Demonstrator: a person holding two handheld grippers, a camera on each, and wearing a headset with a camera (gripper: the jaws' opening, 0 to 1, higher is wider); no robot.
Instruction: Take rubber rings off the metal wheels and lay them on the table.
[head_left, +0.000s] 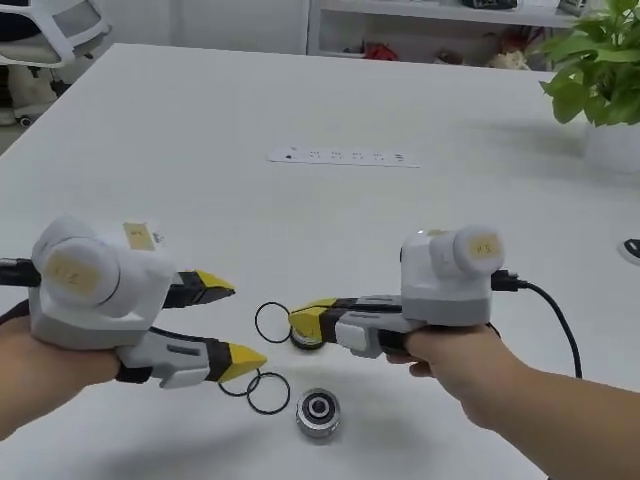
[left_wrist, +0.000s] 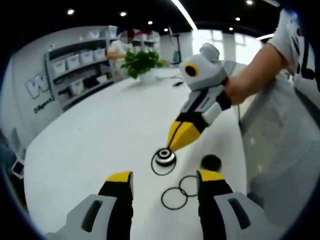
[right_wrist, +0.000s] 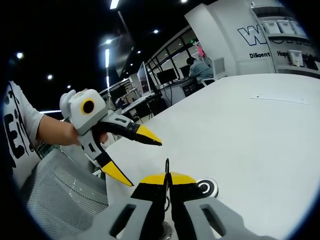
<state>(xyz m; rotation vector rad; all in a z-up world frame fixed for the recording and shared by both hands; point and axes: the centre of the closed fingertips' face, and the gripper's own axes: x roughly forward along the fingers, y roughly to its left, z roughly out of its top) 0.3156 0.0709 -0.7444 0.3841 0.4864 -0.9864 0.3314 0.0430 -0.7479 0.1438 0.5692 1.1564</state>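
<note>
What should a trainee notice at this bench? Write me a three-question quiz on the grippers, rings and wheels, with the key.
1. True or false: the left gripper has its jaws shut.
2. How many thin black rubber rings can you count?
3. Where does the yellow tip of the right gripper sit?
A) at the small round metal wheel with a ring beside it
B) at the lone wheel nearest the person
C) on the flat white power strip

Key: 1 false, the jaws stand open. 2 three: two touching near the left gripper, one apparently pinched at the right gripper's tip. 3 A.
</note>
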